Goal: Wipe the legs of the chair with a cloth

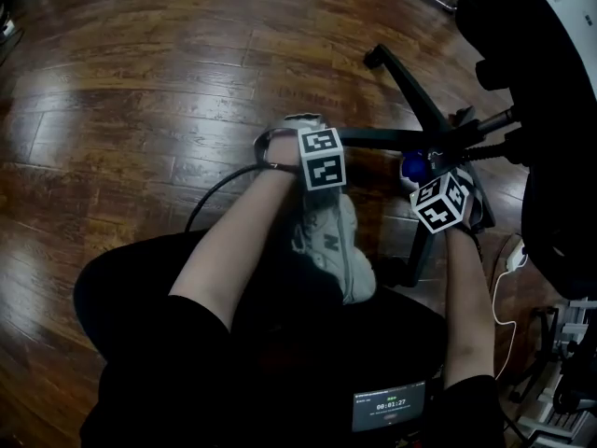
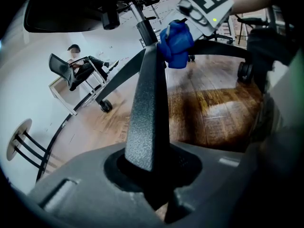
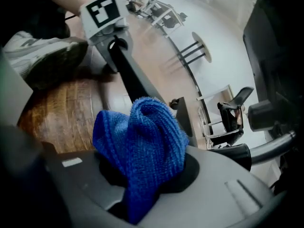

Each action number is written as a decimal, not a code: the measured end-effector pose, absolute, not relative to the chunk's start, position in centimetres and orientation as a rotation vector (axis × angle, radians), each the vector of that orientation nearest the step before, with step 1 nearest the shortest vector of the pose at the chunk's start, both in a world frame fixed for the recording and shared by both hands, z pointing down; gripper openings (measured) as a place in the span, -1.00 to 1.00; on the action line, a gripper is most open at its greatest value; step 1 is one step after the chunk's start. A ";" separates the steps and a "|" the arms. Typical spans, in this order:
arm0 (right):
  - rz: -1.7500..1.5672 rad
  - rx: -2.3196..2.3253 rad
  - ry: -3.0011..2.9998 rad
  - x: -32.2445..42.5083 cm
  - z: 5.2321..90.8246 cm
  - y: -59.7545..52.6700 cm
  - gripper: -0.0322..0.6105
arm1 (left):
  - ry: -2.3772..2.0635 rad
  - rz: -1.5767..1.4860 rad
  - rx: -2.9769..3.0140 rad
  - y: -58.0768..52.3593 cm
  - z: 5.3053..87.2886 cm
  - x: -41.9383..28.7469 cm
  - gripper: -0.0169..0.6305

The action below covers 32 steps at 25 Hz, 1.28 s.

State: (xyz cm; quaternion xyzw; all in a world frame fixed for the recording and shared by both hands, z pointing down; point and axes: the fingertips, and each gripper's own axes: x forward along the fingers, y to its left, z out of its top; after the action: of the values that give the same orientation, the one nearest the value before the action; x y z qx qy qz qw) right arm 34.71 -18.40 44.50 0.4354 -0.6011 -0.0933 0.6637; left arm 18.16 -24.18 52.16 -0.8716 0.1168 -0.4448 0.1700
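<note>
The left tool (image 2: 152, 175) was clamped narrow on a dark, rough leg (image 2: 149, 108) of the chair, and the leg ran up from its jaws toward the hub. The right tool (image 3: 142, 184) was closed on a bunched blue cloth (image 3: 140, 141), which bulged out above its jaws. From the left gripper view the cloth (image 2: 175, 44) sat against the same leg up by the hub, under the right tool's marker cube. From the head view the left tool (image 1: 280, 149) gripped the outer end of the leg (image 1: 382, 138) and the right tool (image 1: 424, 180) held the cloth (image 1: 413, 166) at the inner end.

Everything stood on a glossy brown plank floor (image 1: 140, 91) with pale glare on it. Farther off, the room had a light wall, a person sitting on another chair (image 2: 78, 68) and more chair bases.

A grey shoe (image 1: 331, 241) lay just beside the left tool, on the near side of the leg. A dark cable (image 1: 219, 189) curved over the floor to the left forearm. A second leg (image 1: 406, 82) with a caster reached away from the hub. The black seat (image 1: 550, 110) loomed at the right and hid the floor there. A white cord (image 1: 508, 278) trailed below it.
</note>
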 end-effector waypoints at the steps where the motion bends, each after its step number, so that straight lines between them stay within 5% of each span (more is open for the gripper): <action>1: -0.212 0.996 -1.354 34.8 44.2 -18.9 -0.61 | 0.333 -1.262 -2.475 -24.2 52.1 18.2 -0.71; 20: -0.184 0.558 -1.424 27.7 50.7 1.8 -0.61 | 0.339 -1.278 -2.502 -24.0 52.3 18.0 -0.71; 32: -0.243 0.900 -1.394 33.8 45.6 -15.3 -0.61 | 0.348 -1.271 -2.460 -24.5 52.3 18.2 -0.71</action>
State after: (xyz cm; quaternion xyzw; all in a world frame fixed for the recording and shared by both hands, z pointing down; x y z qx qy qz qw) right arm 33.77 -15.33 45.60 0.3991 -0.6181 -0.1080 0.6686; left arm 18.21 -24.45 52.30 -0.8679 0.1228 -0.4486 0.1745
